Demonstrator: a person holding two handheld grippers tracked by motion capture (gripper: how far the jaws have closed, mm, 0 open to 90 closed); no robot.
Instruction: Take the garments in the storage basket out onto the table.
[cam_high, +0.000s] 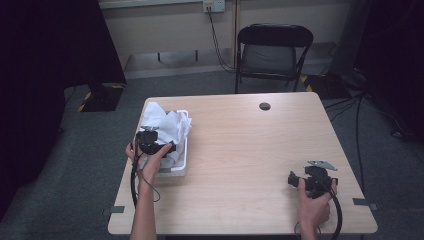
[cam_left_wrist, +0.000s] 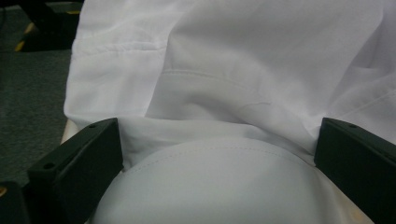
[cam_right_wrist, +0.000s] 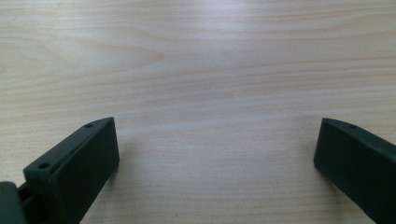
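Grippers, two. Left gripper (cam_high: 150, 141): held in the person's left hand (cam_high: 150, 162), poised over the near end of the white bin. In the left gripper view its jaws stand wide apart, released, with a rounded fold of white cloth (cam_left_wrist: 224, 93) bulging up between them and touching their inner faces; nothing is pinched. Right gripper (cam_high: 300, 181): held in the right hand (cam_high: 314, 205), well apart from the left one, low over bare tabletop. In the right gripper view its jaws are likewise spread wide, released, with plain wood grain (cam_right_wrist: 196, 70) between and ahead of them.

White cloth, one crumpled piece (cam_high: 167, 122): heaped in the bin, directly under and ahead of the left gripper, spilling above the rim. Stitched seams show in the left gripper view; what kind of item it is cannot be told.

White bin (cam_high: 181, 167), one: mostly covered by cloth and hand; its near wall is the clearest part.

Table (cam_high: 250, 150), one, light wood. Round dark spot (cam_high: 264, 106), one, far ahead of both grippers; whether a hole or a cap cannot be told.

Folding chair (cam_high: 272, 50), one, beyond the table.
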